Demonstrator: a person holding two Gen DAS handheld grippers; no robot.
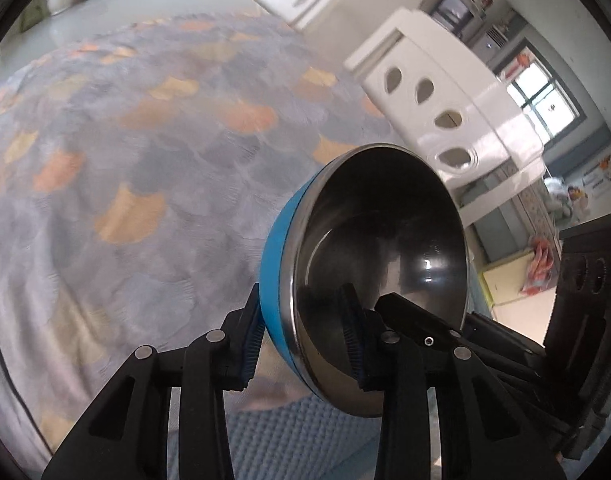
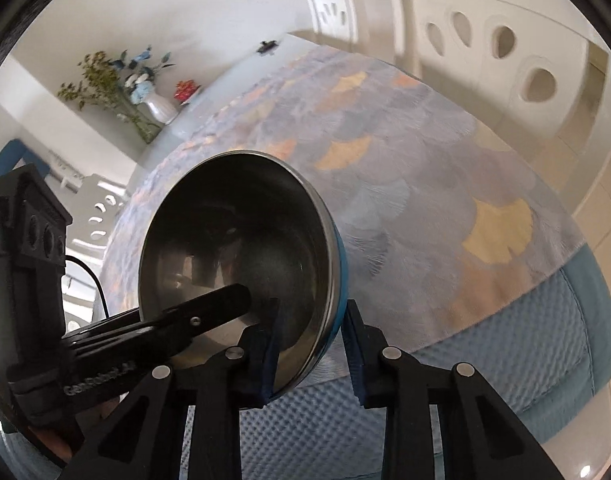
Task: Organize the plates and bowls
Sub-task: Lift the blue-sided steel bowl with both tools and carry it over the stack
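Observation:
A bowl [image 1: 379, 256] with a steel inside and a blue outside is held tilted on its side above the table. My left gripper [image 1: 303, 336] is shut on its rim, one pad on the blue wall and one inside. The same bowl [image 2: 241, 248] fills the right wrist view. My right gripper [image 2: 311, 350] straddles its rim, with the inner pad touching the steel and the outer pad a little off the blue wall. Each gripper shows in the other's view: the right [image 1: 421, 320], the left [image 2: 209, 312].
The table has a cloth [image 1: 145, 140] with a grey, blue and orange leaf pattern over a quilted blue cover [image 2: 505, 328]. White chairs [image 1: 445, 92] stand at the far side. A white vase with flowers [image 2: 157, 106] and a red item [image 2: 187, 90] sit at the far end.

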